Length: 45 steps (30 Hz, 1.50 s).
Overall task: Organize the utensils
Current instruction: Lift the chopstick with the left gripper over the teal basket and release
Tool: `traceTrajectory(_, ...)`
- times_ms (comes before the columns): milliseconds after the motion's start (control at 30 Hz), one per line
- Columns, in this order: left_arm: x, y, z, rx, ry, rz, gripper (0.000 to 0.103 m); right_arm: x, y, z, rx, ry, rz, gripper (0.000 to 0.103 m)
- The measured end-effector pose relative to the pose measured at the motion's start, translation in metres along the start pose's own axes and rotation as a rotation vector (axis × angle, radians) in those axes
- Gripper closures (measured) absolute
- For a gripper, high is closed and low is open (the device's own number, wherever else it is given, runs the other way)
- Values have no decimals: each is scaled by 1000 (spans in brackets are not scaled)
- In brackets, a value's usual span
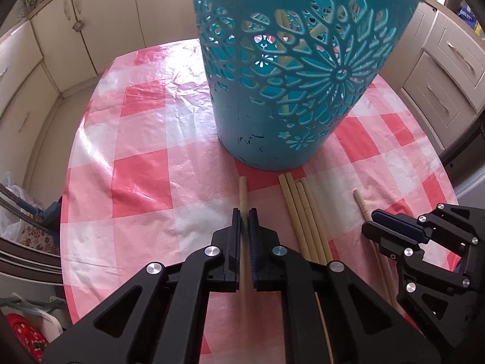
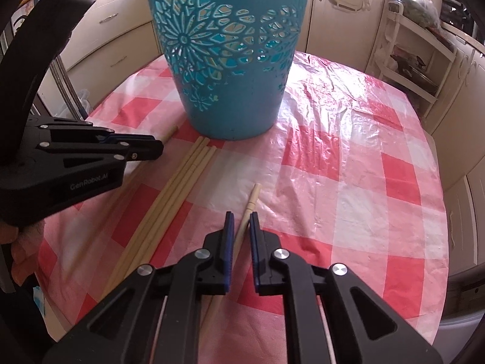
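A teal cut-out utensil holder (image 1: 257, 133) (image 2: 233, 109) stands upright on the checked table, with pale sticks showing through its holes. In front of it lie several wooden chopsticks in a bundle (image 1: 303, 212) (image 2: 182, 182). My left gripper (image 1: 245, 214) (image 2: 151, 148) is shut on a single chopstick (image 1: 243, 192) (image 2: 169, 132) left of the bundle; its end points at the holder's base. My right gripper (image 2: 241, 216) (image 1: 382, 224) is shut on another single chopstick (image 2: 252, 195) (image 1: 361, 202) right of the bundle, which runs slantwise between the pads.
The round table carries a pink and white checked plastic cloth (image 1: 145, 182) (image 2: 348, 166). Cream kitchen cabinets (image 1: 100, 24) ring the table. A white rack (image 2: 415, 60) stands at the back right. Bags and cloths (image 1: 18, 221) sit on the floor at the left.
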<state>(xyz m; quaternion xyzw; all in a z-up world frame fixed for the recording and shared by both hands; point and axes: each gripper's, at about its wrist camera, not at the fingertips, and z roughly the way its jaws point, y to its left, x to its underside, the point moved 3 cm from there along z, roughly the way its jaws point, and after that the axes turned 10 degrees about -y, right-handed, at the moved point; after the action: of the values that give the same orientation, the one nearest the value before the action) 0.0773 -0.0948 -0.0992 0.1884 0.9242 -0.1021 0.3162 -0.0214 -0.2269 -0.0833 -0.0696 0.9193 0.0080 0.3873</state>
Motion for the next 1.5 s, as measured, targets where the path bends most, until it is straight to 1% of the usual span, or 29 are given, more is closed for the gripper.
traceTrajectory(100,-5,9,-20,52,-37,-28,98,1,-1,2,6,-48,10,92)
traceTrajectory(233,-13,10,-54,117,-111,-4,98,-1,-2,2,1,-51,23,92)
traceTrajectory(400,-26,6,-104,258,-214,-34,98,-3,-4,2,-8,-52,34,91)
traceTrajectory(467,-37,0,-125,303,-268,-43,98,-2,-3,2,-17,-52,33,88)
traceTrajectory(500,-45,-2,-135,319,-299,-45,98,-2,-2,2,-26,-52,26,83)
traceTrajectory(533,-55,-3,-148,332,-339,-49,98,-2,0,2,-32,-52,14,78)
traceTrajectory(600,-75,-5,-169,339,-415,-59,98,-1,5,3,-27,-52,-14,74)
traceTrajectory(667,-96,-7,-189,324,-499,-75,98,0,6,2,-29,-52,-6,74)
traceTrajectory(800,-135,-8,-211,258,-640,-102,98,-1,5,2,-35,-52,2,74)
traceTrajectory(867,-151,-7,-213,230,-692,-127,98,-1,6,2,-36,-52,-3,72)
traceTrajectory(967,-175,-7,-208,157,-764,-150,98,0,8,3,-39,-51,-14,69)
traceTrajectory(1000,-182,-7,-204,117,-786,-154,98,0,9,3,-40,-50,-14,68)
traceTrajectory(1067,-193,-6,-197,77,-823,-163,98,-1,9,3,-48,-50,-11,67)
traceTrajectory(1100,-198,-6,-191,51,-830,-169,98,-1,8,3,-52,-50,-9,66)
traceTrajectory(1267,-208,-4,-163,2,-847,-201,98,-1,7,3,-63,-50,-1,64)
traceTrajectory(1367,-206,-4,-145,-3,-825,-200,98,-2,7,3,-69,-50,1,63)
traceTrajectory(1500,-194,-5,-127,-7,-785,-183,98,-3,7,5,-83,-50,22,59)
